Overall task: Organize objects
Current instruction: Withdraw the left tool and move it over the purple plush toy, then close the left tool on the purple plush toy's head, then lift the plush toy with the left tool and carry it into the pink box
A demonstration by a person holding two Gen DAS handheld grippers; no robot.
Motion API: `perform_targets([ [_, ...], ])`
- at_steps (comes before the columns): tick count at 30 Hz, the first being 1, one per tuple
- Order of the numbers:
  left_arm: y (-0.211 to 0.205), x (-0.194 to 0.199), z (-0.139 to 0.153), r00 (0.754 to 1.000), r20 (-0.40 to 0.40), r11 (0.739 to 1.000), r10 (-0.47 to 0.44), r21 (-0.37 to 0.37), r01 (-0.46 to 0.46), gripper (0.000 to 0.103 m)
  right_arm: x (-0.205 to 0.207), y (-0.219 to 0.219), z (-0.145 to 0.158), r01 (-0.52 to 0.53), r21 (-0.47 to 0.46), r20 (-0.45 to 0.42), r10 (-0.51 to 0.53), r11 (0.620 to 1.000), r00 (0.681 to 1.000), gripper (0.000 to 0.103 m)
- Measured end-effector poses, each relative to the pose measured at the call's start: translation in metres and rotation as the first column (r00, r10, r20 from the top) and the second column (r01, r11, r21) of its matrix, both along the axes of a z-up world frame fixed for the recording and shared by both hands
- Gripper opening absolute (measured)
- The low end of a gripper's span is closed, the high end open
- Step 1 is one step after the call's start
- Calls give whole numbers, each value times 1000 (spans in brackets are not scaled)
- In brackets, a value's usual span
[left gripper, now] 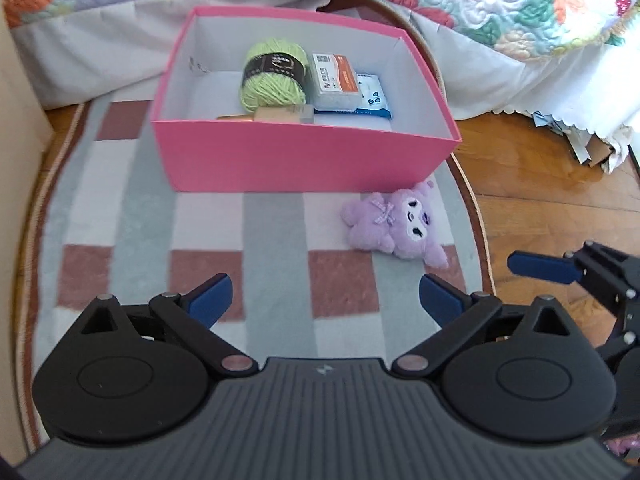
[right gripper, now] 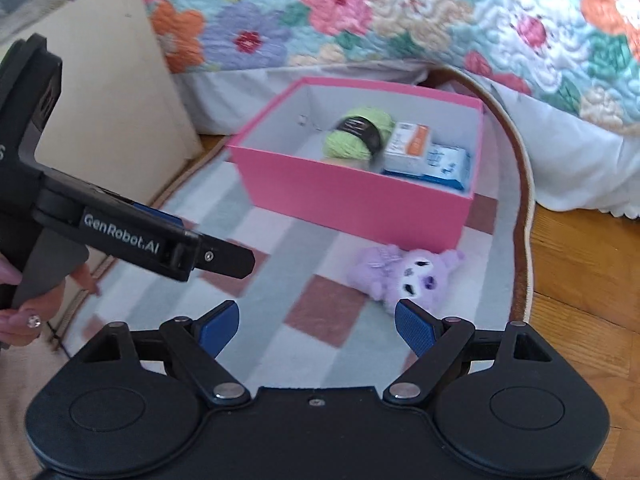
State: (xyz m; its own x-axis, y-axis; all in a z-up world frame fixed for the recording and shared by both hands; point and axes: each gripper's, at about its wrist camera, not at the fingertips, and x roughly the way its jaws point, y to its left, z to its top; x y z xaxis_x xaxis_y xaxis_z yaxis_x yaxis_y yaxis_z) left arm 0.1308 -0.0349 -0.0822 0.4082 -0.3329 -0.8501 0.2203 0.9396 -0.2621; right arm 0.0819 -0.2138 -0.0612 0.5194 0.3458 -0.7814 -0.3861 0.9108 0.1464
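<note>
A pink box [left gripper: 304,160] [right gripper: 352,204] stands on a checked rug. Inside it lie a green yarn ball [left gripper: 274,76] [right gripper: 358,136], a white and orange packet [left gripper: 334,78] [right gripper: 408,144], a blue and white wipes pack [left gripper: 372,98] [right gripper: 446,164] and a tan block [left gripper: 280,114]. A purple plush toy [left gripper: 394,222] [right gripper: 404,274] lies on the rug just in front of the box's right corner. My left gripper [left gripper: 324,298] is open and empty, above the rug short of the box. My right gripper [right gripper: 318,326] is open and empty, close to the plush.
The oval checked rug [left gripper: 160,216] [right gripper: 280,280] lies on a wooden floor [left gripper: 560,168] [right gripper: 580,264]. A bed with a floral quilt [left gripper: 480,0] [right gripper: 400,20] rises behind the box. A cardboard panel [right gripper: 108,92] leans at the left.
</note>
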Motion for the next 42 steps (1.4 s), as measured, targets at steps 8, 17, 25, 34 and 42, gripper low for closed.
perform_targets([
  [8,-32,35,-45,999,14,999,-29,-22,29,98,36,-13,-48,45,-48,39,-43,998,998,88],
  [17,-51,59,-81,999,-2,991,-52,-123,52,88,66,-28,-97,75,-36,-19,-75,997,997,87],
  [25,-55,64,-106,998,-31,985,-49,-169,43,57,76,-35,-111,46,-48,-8,-46,998,999,71],
  [34,-53,60,-111,999,-26,973,-30,-228,23,38,75,-41,-117,61,-23,-5,-61,998,998,52],
  [42,-45,36,-86,998,-64,978,-30,-208,16,37,53,-32,-96,53,-34,-12,-54,998,998,49],
])
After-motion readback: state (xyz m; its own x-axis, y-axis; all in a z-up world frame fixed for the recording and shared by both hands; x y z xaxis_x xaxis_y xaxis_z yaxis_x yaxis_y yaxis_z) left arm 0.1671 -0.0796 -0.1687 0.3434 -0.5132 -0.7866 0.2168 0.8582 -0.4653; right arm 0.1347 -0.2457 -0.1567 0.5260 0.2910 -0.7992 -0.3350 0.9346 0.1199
